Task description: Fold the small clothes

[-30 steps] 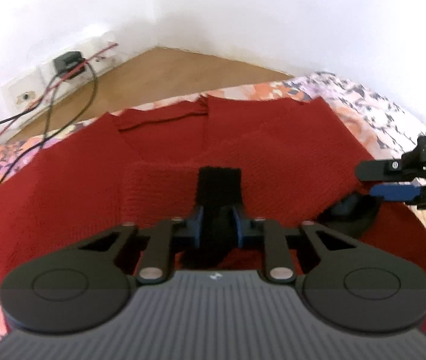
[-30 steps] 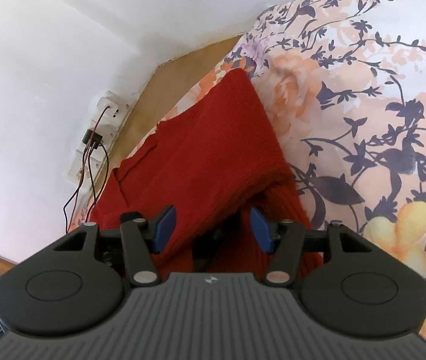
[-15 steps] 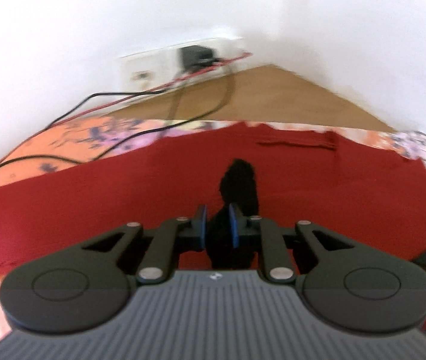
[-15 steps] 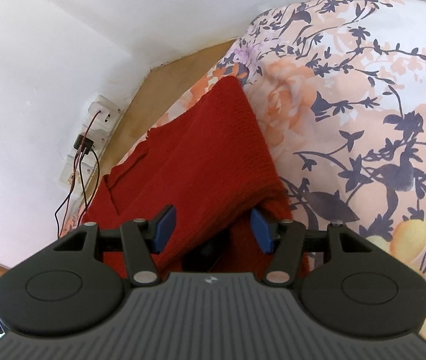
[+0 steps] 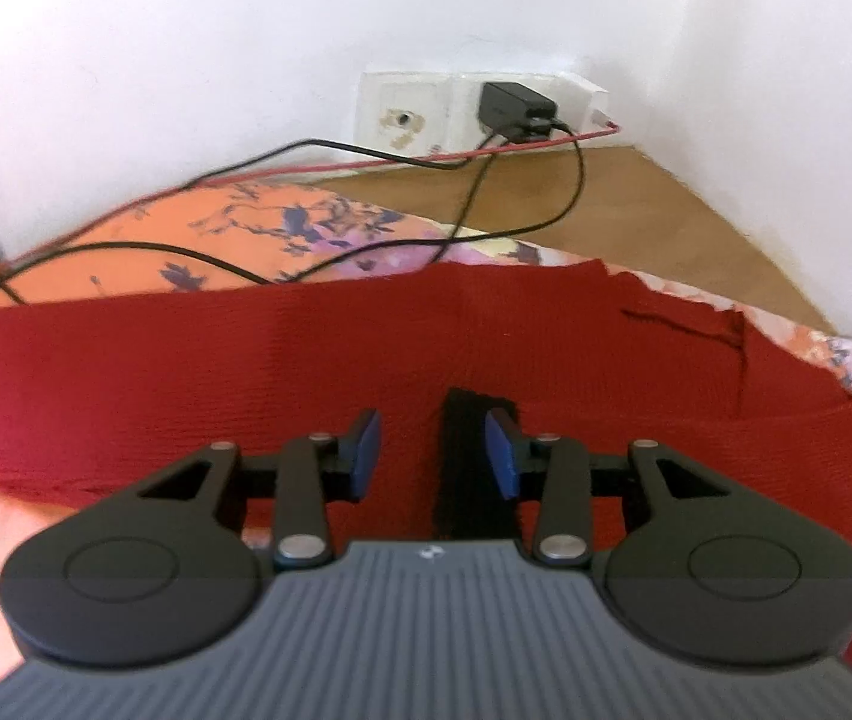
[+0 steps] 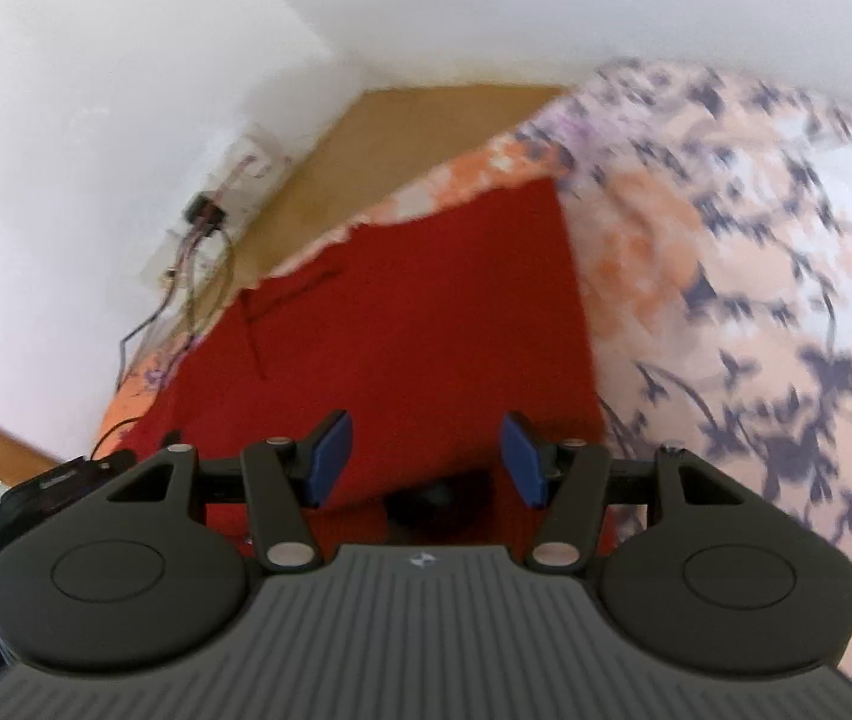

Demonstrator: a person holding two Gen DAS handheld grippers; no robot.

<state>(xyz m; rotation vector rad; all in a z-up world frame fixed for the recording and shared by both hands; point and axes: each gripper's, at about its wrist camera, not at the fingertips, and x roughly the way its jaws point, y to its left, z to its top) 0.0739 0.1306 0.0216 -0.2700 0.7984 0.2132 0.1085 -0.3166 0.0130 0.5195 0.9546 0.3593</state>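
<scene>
Mid-fold: red knit garment (image 5: pixel 426 354) lies flat on floral bedsheet (image 6: pixel 756 276), left gripper (image 5: pixel 431 459) and right gripper (image 6: pixel 423 459) both spread, empty; next likely regrasping an edge.

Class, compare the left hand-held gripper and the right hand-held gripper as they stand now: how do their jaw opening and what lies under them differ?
The right hand-held gripper has its jaws spread wider than the left hand-held gripper. The left one hangs over the middle of the red knit garment; the right one is over the garment's edge, with the floral bedsheet beside it. Both are open, hold nothing, and have blue pads.
</scene>
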